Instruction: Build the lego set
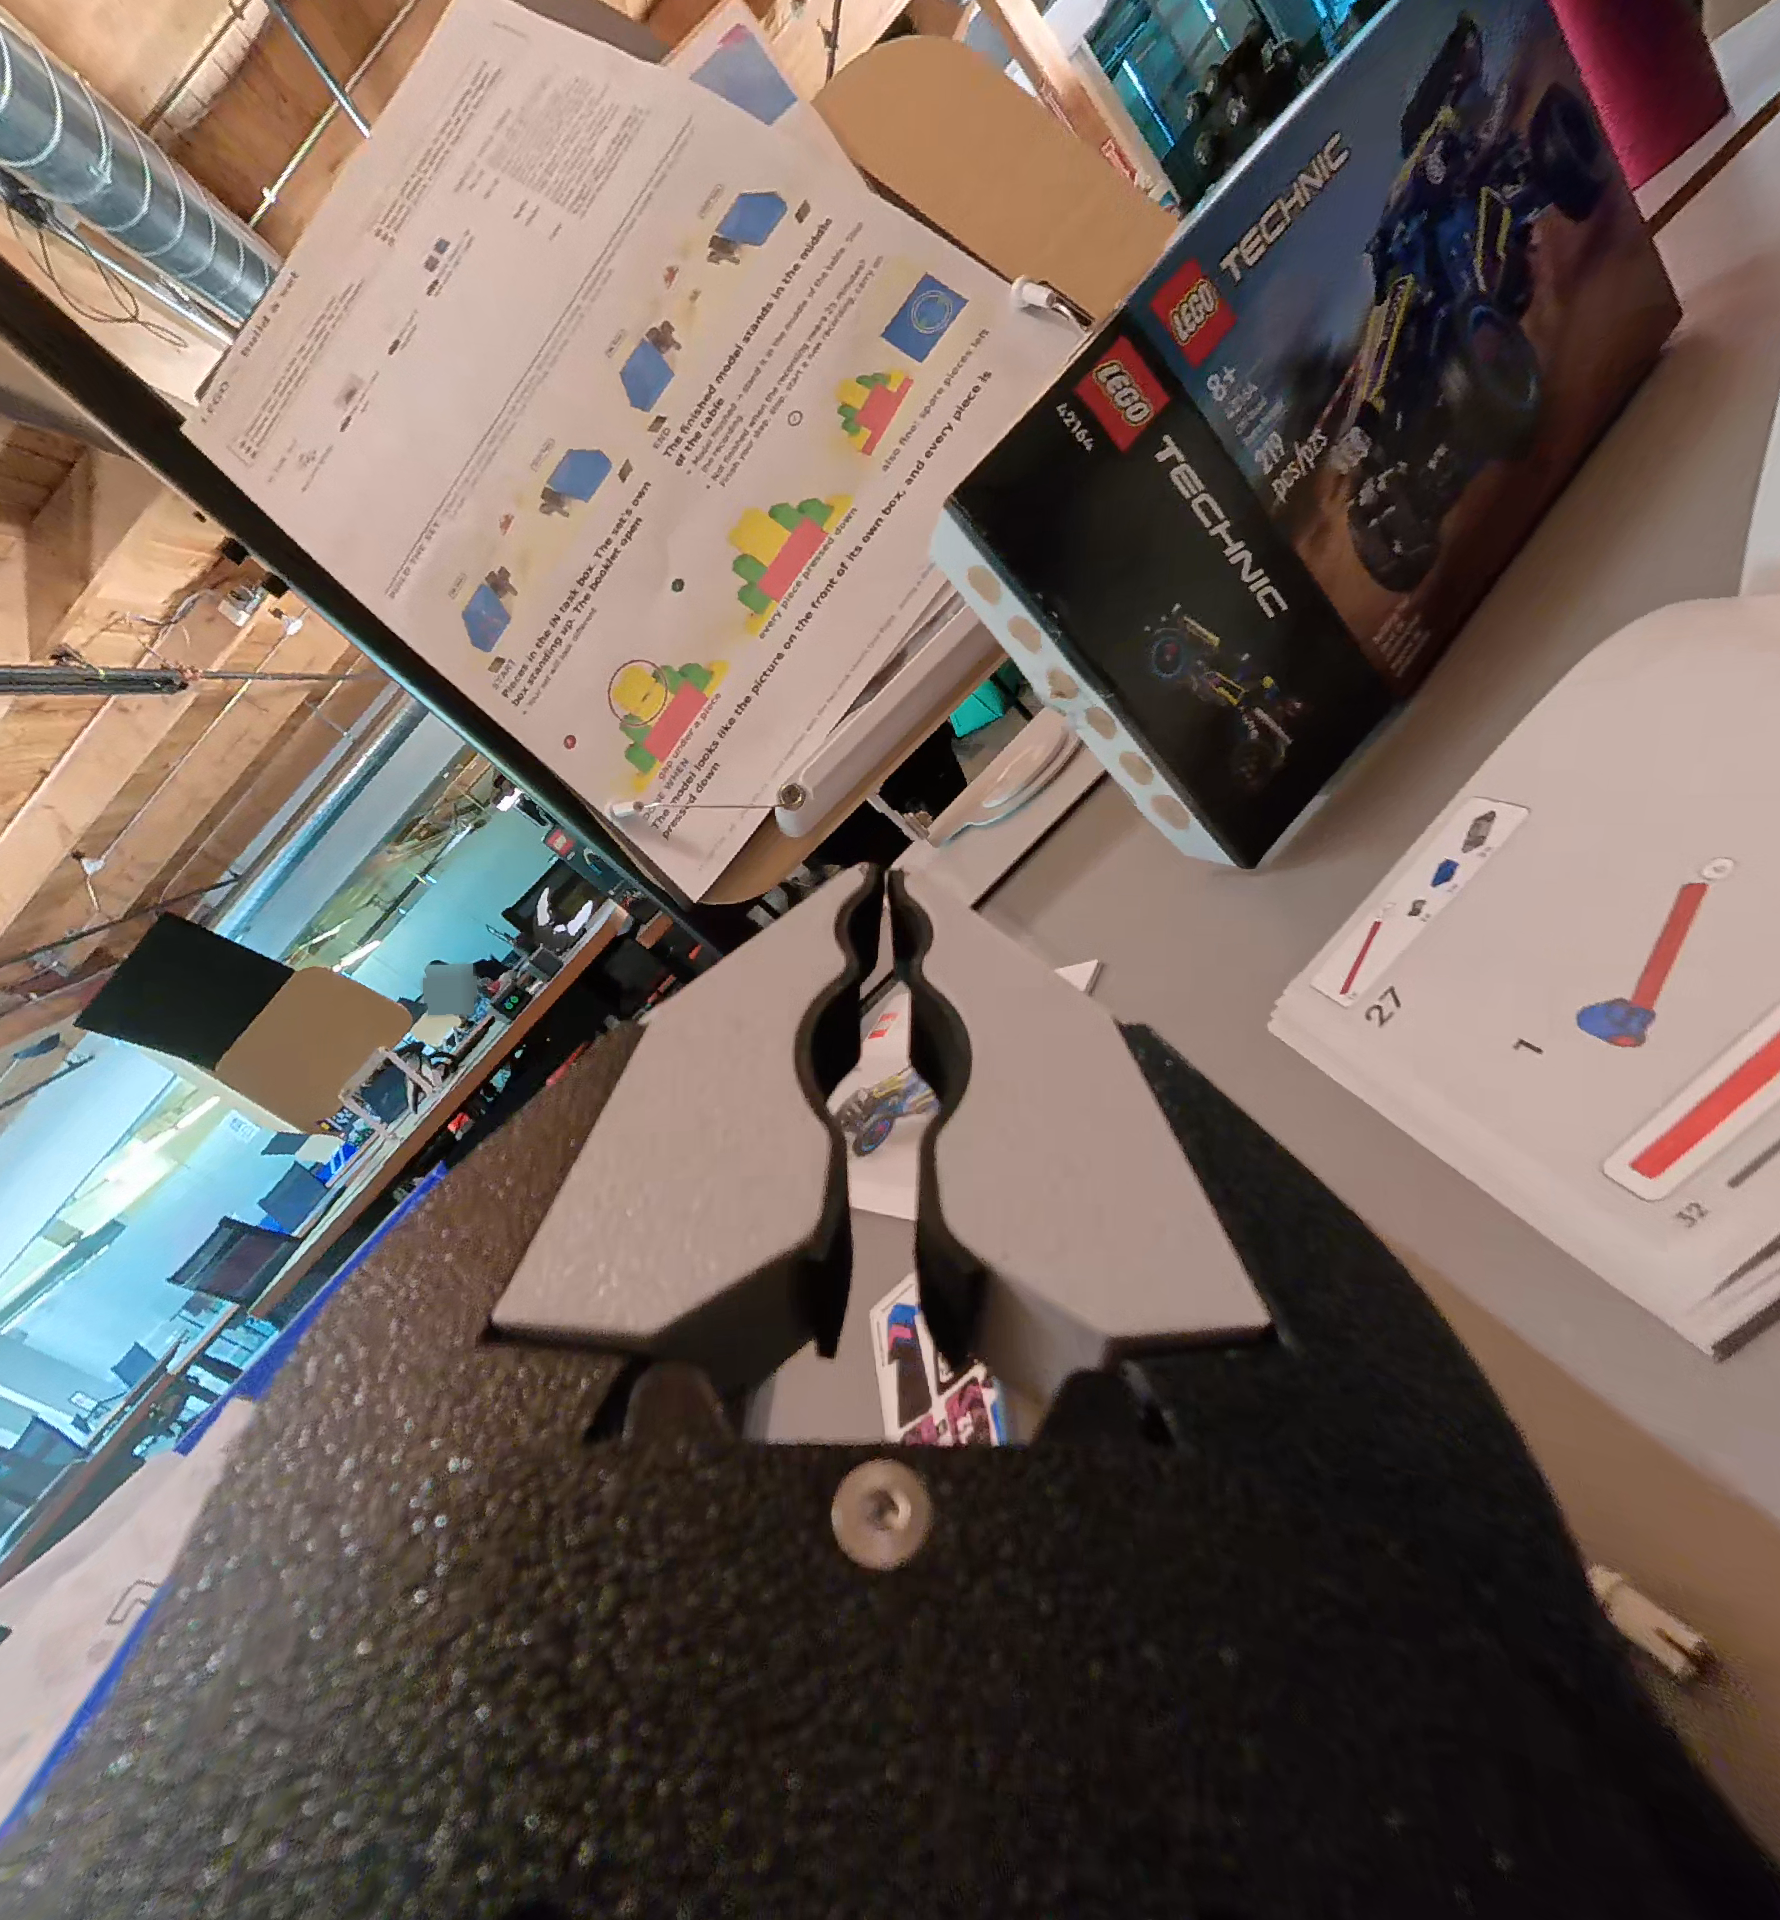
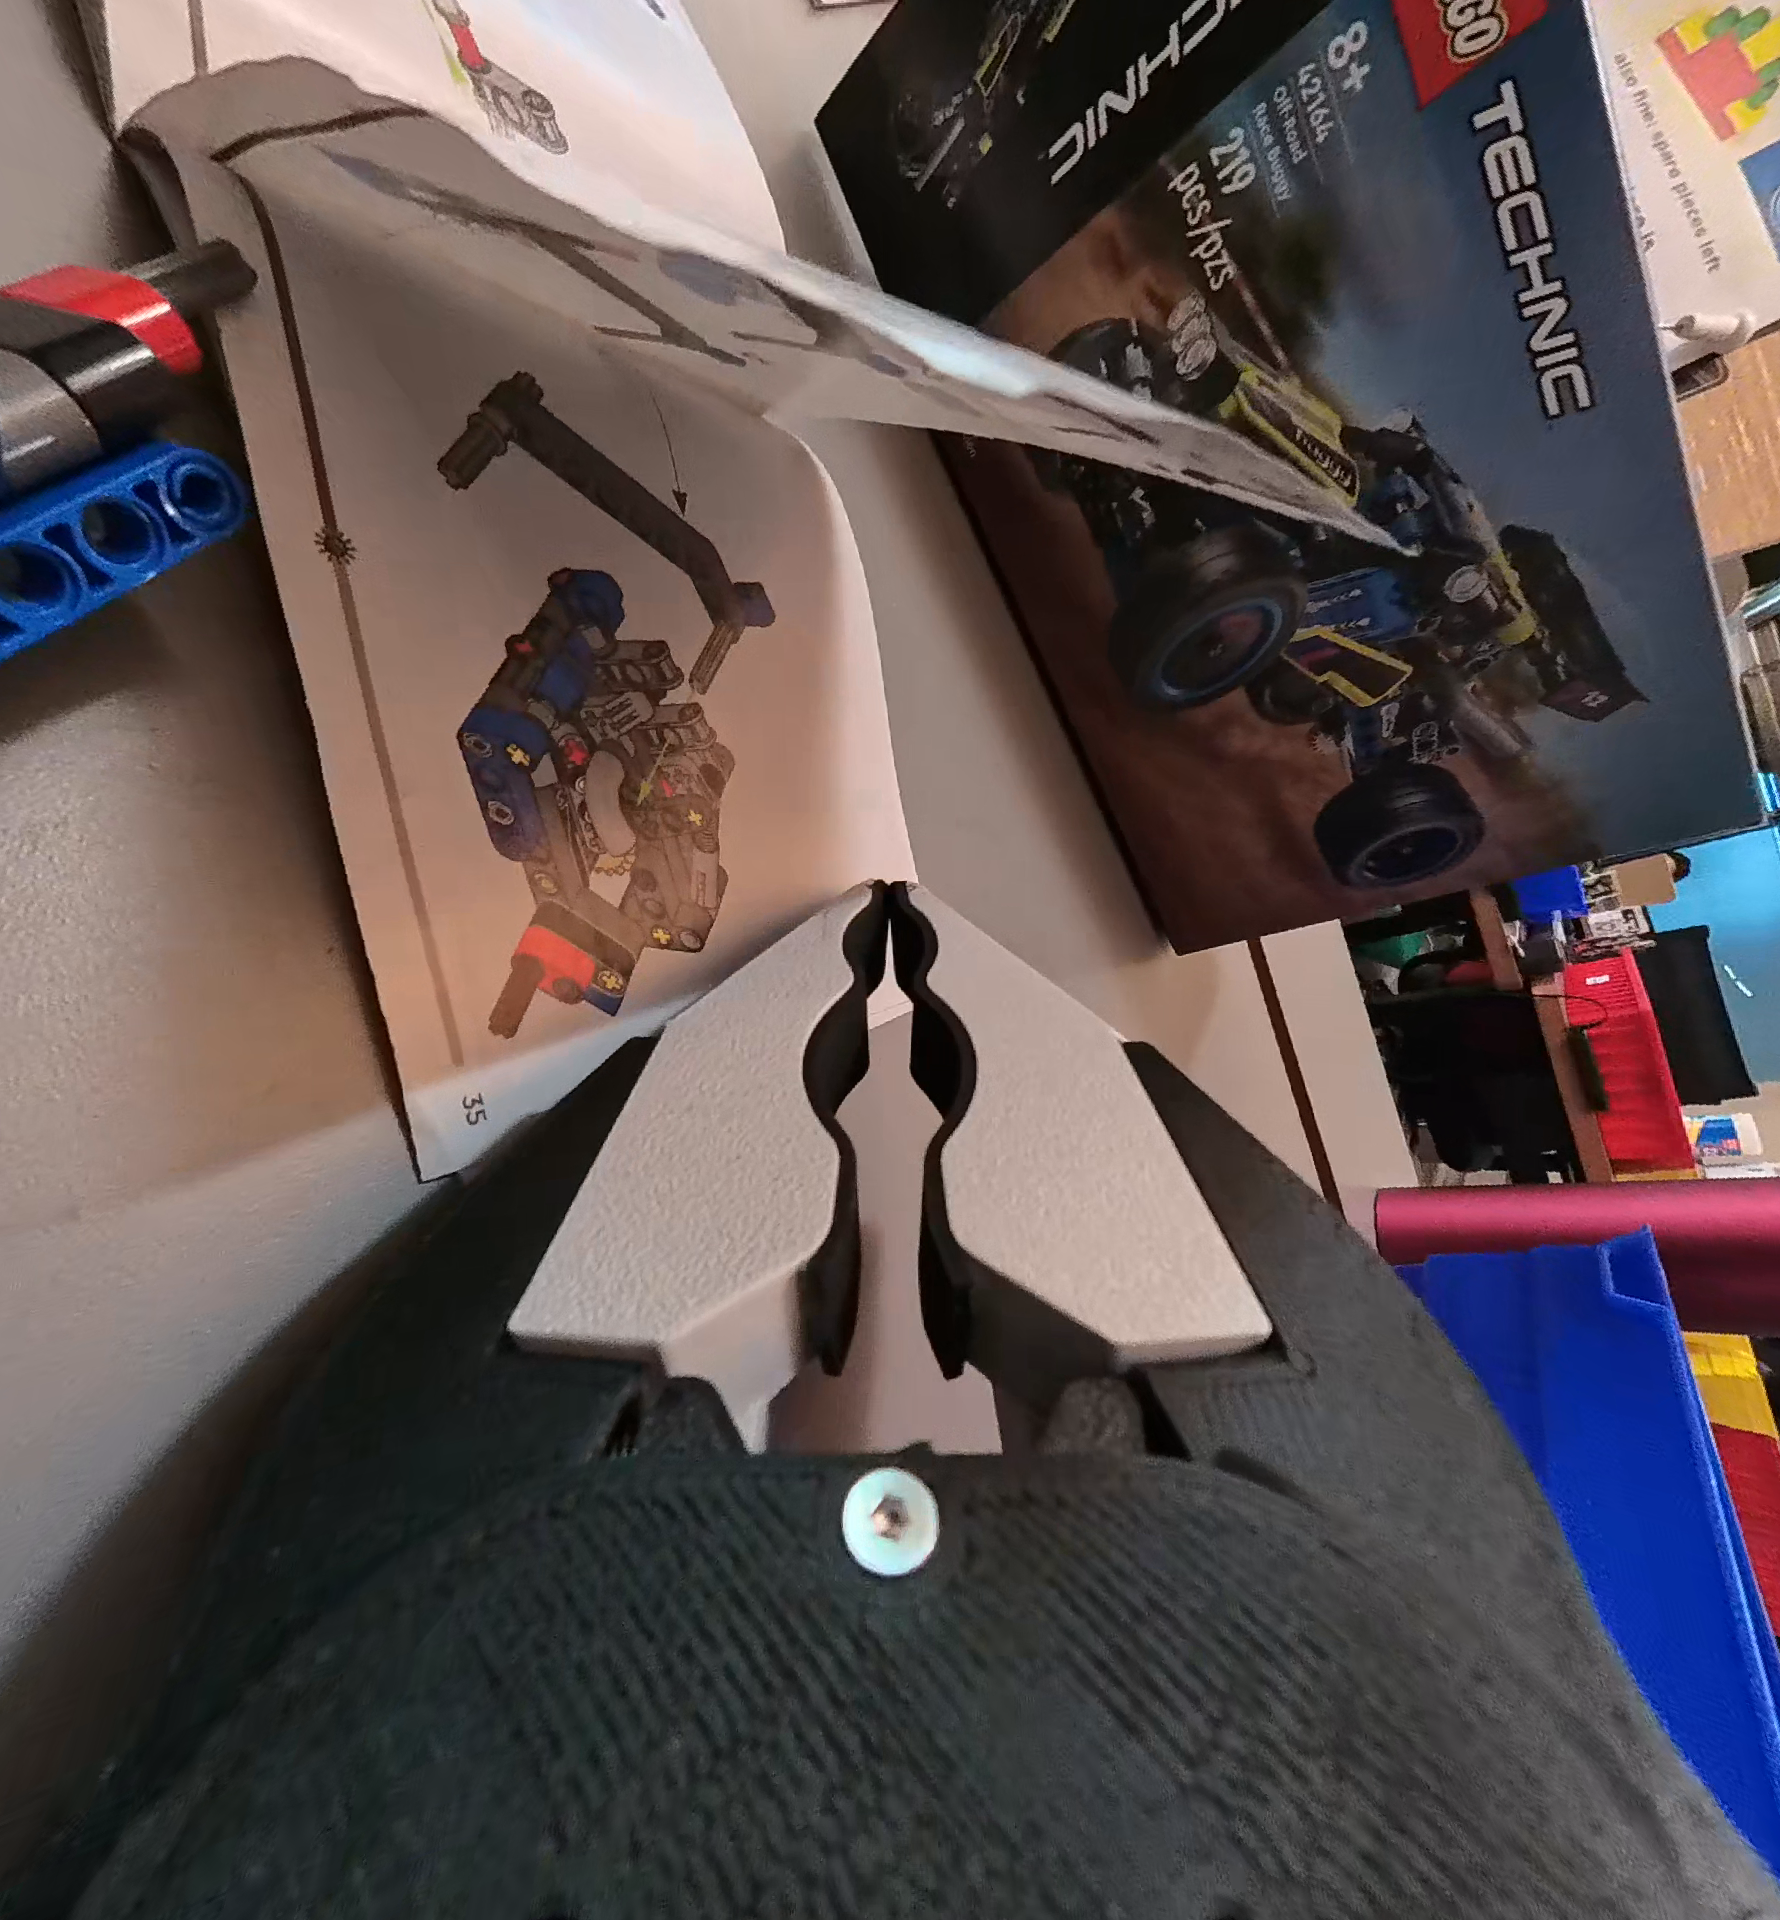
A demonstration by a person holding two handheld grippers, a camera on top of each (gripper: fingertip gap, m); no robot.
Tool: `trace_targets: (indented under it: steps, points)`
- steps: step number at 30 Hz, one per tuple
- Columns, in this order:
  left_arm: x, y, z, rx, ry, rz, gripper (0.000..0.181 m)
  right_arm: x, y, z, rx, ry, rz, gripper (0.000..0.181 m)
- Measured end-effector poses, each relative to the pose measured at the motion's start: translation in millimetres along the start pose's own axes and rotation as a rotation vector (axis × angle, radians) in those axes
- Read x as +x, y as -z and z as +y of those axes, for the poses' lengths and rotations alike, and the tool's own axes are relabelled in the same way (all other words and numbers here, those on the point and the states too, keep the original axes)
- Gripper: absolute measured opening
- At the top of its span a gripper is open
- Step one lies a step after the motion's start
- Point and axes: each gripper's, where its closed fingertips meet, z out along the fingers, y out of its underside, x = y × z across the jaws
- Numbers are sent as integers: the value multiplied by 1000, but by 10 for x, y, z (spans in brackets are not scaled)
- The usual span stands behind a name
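Both tools are closed to the tips and carry nothing: the left tool (image 1: 887, 883) hangs above the desk (image 1: 1125, 914) with its grey fingers pressed together, and the right tool (image 2: 888, 896) is pinched shut in the same way just over the near edge of the open instruction booklet (image 2: 595, 665). Beyond the right tool, the booklet lies on the desk with one page (image 2: 865, 332) curling up in mid-turn, touched by neither tool; the spread beneath pictures a part-built chassis receiving a long black piece. To the far left in that view sits the partial build (image 2: 65, 468), a blue holed beam with grey, red and black parts, so only a corner of it shows and its real extent cannot be told. The set's box (image 2: 1385, 499) stands upright beyond the booklet, and a blue bin (image 2: 1592, 1455) sits at the near right. In the left wrist view a sticker sheet (image 1: 927, 1371) lies under the tool, and a propped task sheet (image 1: 595, 416) stands behind the box. Judging by the page shown and the small assembly, the build seems under way but far from complete: wheels, body and stickers appear still to come.
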Motion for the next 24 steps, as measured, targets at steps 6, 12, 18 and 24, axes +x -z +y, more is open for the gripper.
trace_targets:
  steps: [6,12,18,24]
  points:
    - [26,-14,43,-16,9,20,0,0,0,-2,8,-12,-8,0]
    - [37,-10,27,-11,6,24,0,-5,3,-6,14,-5,-11,0]
    - [38,-3,-3,-5,4,23,0,-8,5,-5,15,0,-12,0]
    - [38,16,-77,19,4,15,0,-9,5,-4,11,9,-8,0]
